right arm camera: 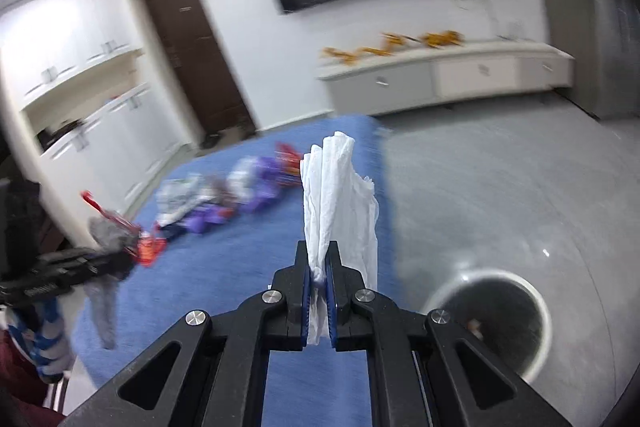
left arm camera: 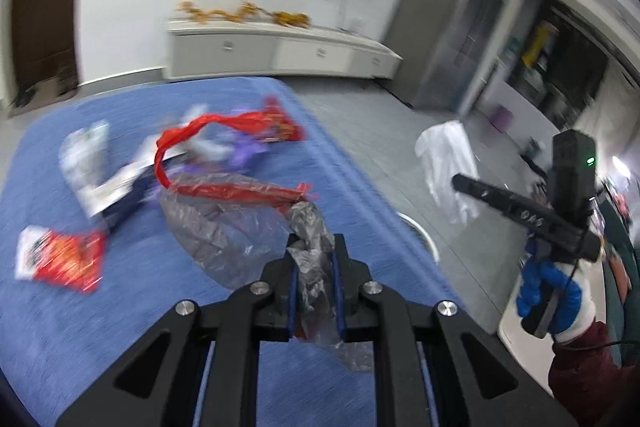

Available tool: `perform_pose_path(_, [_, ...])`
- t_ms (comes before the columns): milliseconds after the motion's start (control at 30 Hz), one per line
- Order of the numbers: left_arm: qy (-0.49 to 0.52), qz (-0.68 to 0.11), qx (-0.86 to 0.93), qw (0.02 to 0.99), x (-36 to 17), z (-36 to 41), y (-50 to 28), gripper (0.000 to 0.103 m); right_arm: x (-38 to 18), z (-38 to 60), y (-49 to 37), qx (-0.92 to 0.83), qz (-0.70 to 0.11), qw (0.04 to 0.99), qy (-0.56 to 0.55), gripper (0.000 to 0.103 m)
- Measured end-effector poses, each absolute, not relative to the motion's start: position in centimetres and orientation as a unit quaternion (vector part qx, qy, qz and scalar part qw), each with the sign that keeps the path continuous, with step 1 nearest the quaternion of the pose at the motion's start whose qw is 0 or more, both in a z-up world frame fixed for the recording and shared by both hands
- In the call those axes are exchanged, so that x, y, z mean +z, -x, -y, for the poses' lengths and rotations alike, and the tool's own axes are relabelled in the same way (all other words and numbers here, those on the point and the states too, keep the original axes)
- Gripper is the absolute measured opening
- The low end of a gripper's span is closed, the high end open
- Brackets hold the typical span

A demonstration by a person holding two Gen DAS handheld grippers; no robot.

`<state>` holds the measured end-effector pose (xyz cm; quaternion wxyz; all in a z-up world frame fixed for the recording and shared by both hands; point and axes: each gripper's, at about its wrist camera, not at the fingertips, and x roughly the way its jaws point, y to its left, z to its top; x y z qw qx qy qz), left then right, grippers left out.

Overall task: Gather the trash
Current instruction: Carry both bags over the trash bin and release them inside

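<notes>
Your left gripper is clenched on a crumpled grey plastic bag; the bag's bunched neck sits between the blue pads and the rest trails away over the blue tablecloth, tangled with a red plastic bag. Your right gripper is clamped on a white tissue, which stands up above the jaws and hangs just past the table's right edge.

The rest of the trash lies further out on the cloth: a red snack wrapper near the left, a white and dark blue packet behind it, and purple wrappers with another red packet toward the far corner. All of it is blurred.

In the right wrist view the white-rimmed waste bin stands on the grey floor, just beside the table's right edge and near you, its mouth open upward with a little scrap inside. The floor beyond the bin runs bare to the low white cabinet on the far wall
</notes>
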<state>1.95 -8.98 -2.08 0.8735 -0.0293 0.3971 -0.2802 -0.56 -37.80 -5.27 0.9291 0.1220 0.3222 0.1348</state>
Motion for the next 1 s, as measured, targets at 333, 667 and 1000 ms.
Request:
perform_pose_path(333, [-0.06,-0.48,-0.361,0.797,-6.7,29.8,-8.7,0.013,-14.8,48.7,-0.4,0.024,-0.401,0.893,-0.201,0.007])
perform_pose_path(667, [-0.083,-0.548,-0.36,0.751,-13.6,40.8,-14.0,0.015,-23.3,54.3,-2.6,-0.024,-0.456,0.852,-0.256,0.008])
perform_pose_path(1000, [-0.052,-0.579,-0.353,0.733,-16.6,43.0,-15.2,0.052,-25.6,55.1,-3.3,-0.051,-0.472,0.842,-0.257,0.043])
